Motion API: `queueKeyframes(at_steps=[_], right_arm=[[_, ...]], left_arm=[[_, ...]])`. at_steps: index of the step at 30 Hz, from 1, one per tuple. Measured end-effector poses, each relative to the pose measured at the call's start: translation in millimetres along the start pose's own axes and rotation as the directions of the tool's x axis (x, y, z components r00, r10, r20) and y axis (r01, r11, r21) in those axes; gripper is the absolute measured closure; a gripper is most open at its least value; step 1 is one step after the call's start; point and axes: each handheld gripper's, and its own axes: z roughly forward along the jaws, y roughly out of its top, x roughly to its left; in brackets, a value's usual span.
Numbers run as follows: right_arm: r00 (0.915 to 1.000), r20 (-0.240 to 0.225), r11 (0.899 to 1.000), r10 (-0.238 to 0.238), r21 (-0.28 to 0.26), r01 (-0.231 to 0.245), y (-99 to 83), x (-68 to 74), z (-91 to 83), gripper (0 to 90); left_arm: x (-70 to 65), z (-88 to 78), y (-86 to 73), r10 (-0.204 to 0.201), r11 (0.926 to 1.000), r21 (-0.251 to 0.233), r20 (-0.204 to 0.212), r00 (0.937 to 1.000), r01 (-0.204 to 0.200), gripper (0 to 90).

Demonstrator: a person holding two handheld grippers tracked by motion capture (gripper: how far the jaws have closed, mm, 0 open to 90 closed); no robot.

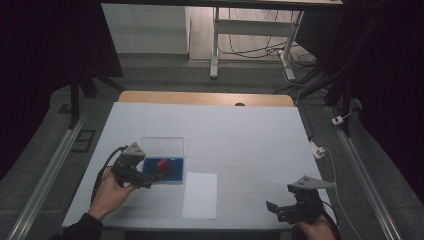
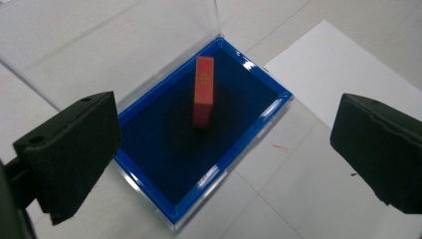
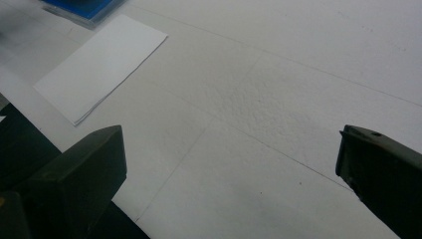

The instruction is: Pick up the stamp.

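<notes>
My left gripper (image 2: 224,144) hovers, jaws spread, over the red block (image 2: 204,92) standing in the blue case (image 2: 249,137). Nothing is grasped yet. My right gripper (image 3: 229,174) waits spread too.

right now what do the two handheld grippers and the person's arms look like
Both are black two-jaw tools with blocky matte pads. The left gripper and right gripper each carry a grey three-cornered plate on top. A dark cable trails from the left one, a pale cable runs by the right. A dark sleeve covers the left forearm.
</notes>
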Motion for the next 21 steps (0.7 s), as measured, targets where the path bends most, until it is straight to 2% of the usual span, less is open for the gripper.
queueKeyframes(at_steps=[13,15,16,19,21], right_arm=[[1.0000,-0.001,1.000,-0.004,0.009,0.004,0.3,0.3,0.6,0.0],[1.0000,-0.001,1.000,-0.005,0.010,0.005,0.2,0.3,0.6,0.0],[1.0000,-0.001,1.000,-0.005,0.010,0.005,0.2,0.3,0.7,0.0],[1.0000,-0.002,1.000,-0.006,0.010,0.006,0.2,0.2,0.7,0.0],[1.0000,-0.002,1.000,-0.007,0.011,0.007,0.2,0.4,0.8,0.0]], left_arm=[[2.6,28.0,13.1,0.058,0.9969,0.054,0.006,0.9983,-0.058,0.3],[2.3,31.8,14.4,0.067,0.9956,0.067,-0.010,0.9977,-0.066,0.9],[2.1,33.2,15.0,0.071,0.9950,0.072,-0.028,0.9971,-0.069,1.8],[3.3,33.8,15.8,0.082,0.9941,0.075,-0.036,0.9960,-0.079,7.2],[3.9,33.2,15.6,0.094,0.9929,0.076,-0.031,0.9950,-0.092,17.0]])
